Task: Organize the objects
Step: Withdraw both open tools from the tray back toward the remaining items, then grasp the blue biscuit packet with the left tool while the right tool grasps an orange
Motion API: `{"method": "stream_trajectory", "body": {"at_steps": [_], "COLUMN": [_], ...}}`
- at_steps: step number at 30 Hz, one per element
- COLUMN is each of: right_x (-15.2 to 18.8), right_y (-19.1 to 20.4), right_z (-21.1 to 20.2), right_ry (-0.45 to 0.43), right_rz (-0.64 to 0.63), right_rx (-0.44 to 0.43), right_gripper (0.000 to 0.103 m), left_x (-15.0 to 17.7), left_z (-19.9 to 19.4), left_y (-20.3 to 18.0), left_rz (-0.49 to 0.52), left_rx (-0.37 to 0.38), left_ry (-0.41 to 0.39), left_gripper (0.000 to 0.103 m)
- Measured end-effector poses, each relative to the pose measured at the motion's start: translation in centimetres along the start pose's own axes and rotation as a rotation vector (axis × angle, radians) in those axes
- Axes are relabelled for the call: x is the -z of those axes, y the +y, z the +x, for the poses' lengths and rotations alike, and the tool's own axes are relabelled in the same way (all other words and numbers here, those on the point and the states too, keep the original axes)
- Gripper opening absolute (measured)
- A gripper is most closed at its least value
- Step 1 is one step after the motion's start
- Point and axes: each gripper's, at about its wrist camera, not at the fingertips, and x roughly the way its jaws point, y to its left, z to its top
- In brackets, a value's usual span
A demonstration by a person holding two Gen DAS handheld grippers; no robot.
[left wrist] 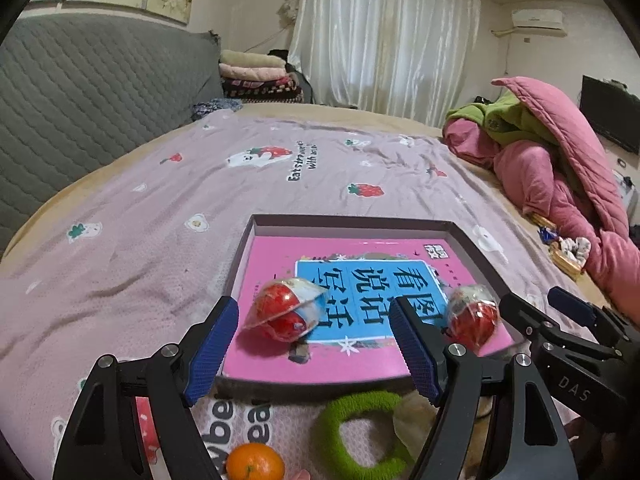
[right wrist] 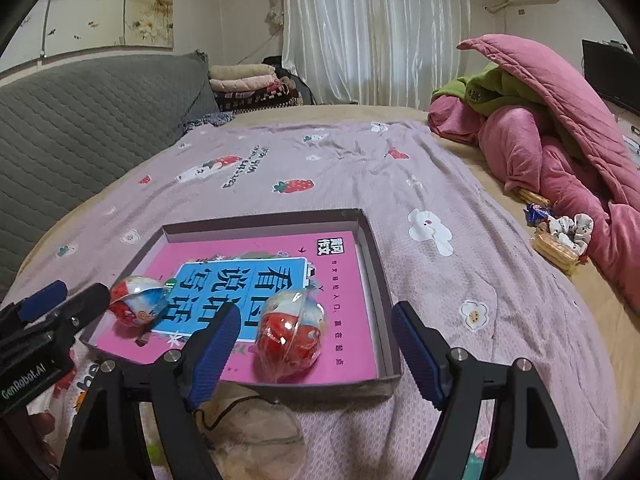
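Left gripper: wide open, empty, hovering by box.
Right gripper: wide open, empty.
Toy eggs: 2 inside box, on pink book.
Orange: outside on bed, likely next.

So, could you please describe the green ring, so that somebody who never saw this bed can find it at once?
Start at the shallow box that lies on the purple bedspread and holds a pink book. Just outside the box's near wall lies the green ring, between the left gripper's open fingers. It is fuzzy, green and hollow, unlike the solid, smooth orange beside it.
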Motion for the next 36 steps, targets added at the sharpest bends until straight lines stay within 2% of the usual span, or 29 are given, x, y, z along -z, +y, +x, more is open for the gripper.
{"method": "stream_trajectory", "body": {"at_steps": [5,9,17,26,36], "right_x": [1.4,2.7,4.6,6.0,7.4], "right_y": [0.3,0.5,1.1,0.6,-0.1], "right_z": [-1.0,-1.8,-3.5,-4.9,-6.6], "right_ry": [0.007,0.021,0.02,0.043,0.054], "right_rz": [-0.019,-0.031,-0.067,-0.061,-0.061], "right_rx": [0.006,0.009,0.014,0.019,0.014], "right_gripper": [0.077,0.077,0.077,0.077,0.077], "left_x": [1.1,2.4,5.6,9.0,11.2], "left_z": [-1.8,-3.1,-5.8,-7.4,-8.2], "left_y": [-0.2,0.1,0.1,-0.2,-1.4], "left_rz": [-0.012,-0.021,0.021,0.053,0.073], "left_rx": [-0.003,0.002,-0.017,-0.007,0.03], "left_ry": [-0.021,-0.007,-0.01,0.042,0.091], "left_gripper": [0.079,0.079,0.079,0.079,0.079]}}
